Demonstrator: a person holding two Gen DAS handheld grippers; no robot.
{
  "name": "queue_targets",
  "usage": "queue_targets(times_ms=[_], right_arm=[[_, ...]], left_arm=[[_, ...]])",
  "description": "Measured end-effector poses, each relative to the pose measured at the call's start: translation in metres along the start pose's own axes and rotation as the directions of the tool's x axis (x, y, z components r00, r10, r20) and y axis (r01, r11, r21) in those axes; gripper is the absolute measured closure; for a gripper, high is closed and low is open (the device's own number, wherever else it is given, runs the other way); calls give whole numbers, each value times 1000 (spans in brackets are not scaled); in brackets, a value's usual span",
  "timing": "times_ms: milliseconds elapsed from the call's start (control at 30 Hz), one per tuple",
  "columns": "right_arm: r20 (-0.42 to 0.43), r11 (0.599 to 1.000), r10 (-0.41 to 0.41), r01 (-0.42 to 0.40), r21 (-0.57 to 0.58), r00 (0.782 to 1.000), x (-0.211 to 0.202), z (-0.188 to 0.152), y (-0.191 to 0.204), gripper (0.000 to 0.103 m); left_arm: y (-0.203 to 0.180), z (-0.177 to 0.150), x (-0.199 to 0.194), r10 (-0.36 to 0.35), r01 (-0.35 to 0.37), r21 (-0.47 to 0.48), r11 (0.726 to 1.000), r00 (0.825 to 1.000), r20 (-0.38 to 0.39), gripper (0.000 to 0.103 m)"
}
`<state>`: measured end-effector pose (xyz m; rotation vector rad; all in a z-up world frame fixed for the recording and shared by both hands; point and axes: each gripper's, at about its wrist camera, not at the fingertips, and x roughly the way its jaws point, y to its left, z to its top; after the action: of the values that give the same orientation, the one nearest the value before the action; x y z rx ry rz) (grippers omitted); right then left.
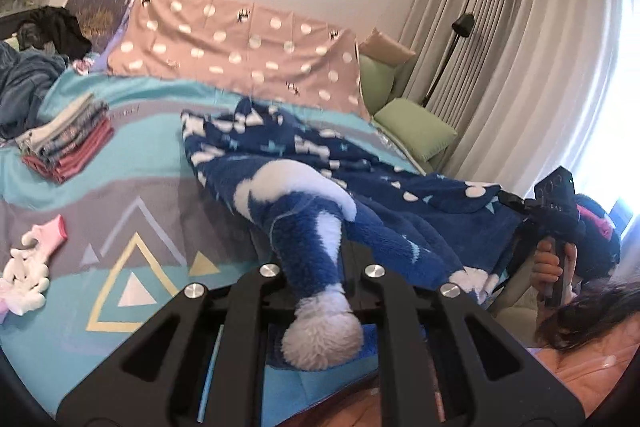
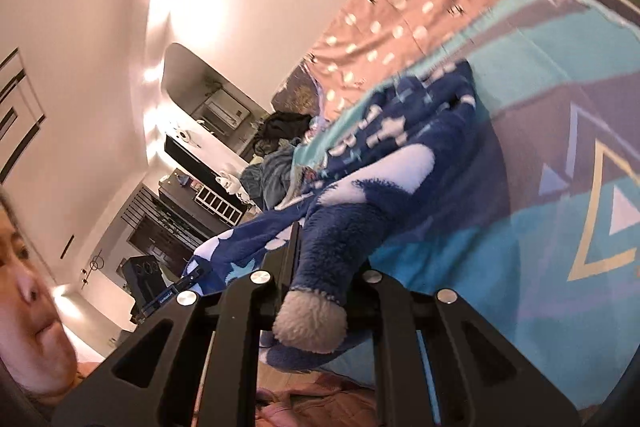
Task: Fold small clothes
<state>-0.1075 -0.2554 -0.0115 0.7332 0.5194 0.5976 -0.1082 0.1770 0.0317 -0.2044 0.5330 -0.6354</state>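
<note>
A fluffy blue fleece garment [image 1: 304, 147] with white patches and stars hangs stretched between both grippers above the bed. My left gripper [image 1: 316, 267] is shut on one end of it, and a white fuzzy tip [image 1: 324, 331] sticks out behind the jaws. At the right edge of the left wrist view, the right gripper [image 1: 510, 199] clamps the other end. In the right wrist view, my right gripper [image 2: 320, 259] is shut on a blue fleece end [image 2: 340, 235] with a cream tip [image 2: 310, 323]. The left gripper [image 2: 196, 273] shows at the garment's far corner.
The bed cover [image 1: 120, 187] is teal and grey with triangles. On it are a stack of folded clothes [image 1: 68, 139] at left, a small white and pink piece [image 1: 28, 263] and a pink dotted pillow [image 1: 240, 43]. Green cushions [image 1: 416, 131], a floor lamp [image 1: 448, 59] and curtains stand at right.
</note>
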Motion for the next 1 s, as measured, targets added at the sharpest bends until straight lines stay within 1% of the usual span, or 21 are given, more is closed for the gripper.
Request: queue_targets(times_ms=[67,100,167,200,300,400,500,567,700,1000], right_arm=[[27,999,10,-9,-46,1000,-9,4,13,90],[43,997,10,-7,-75,999,-13,7,18,90],[68,992,-20,29,-124,997,-16,13,23,90],[71,991,-45,54,-125,996,-13,17,19,90],[65,996,-62,66,-66,996,-1,26,1,90],[53,995,-89,91,-34,995,12,30,-16,90],[51,994,-105,107,-31,993,19,35,-21,89],[55,994,-105,107,-35,993,19,34,-20,89],[65,993,-108,111,-44,992,23,40,-21,89],[88,989,-118,125,-82,989,43,62,-24,89]], left_arm=[[-8,7,-11,-8,7,23,1000,999,40,92],[-11,10,-16,-1,-1,45,999,998,60,92],[-12,17,-16,22,-28,76,997,996,81,92],[-8,18,-14,29,-35,67,997,996,78,92],[6,22,5,40,-41,14,999,997,59,92],[15,24,25,59,-59,0,998,997,39,92],[18,28,38,77,-78,5,997,997,25,92],[20,29,39,78,-78,2,997,997,24,92],[25,35,45,83,-82,-8,997,996,31,92],[31,52,65,106,-106,1,994,993,43,92]])
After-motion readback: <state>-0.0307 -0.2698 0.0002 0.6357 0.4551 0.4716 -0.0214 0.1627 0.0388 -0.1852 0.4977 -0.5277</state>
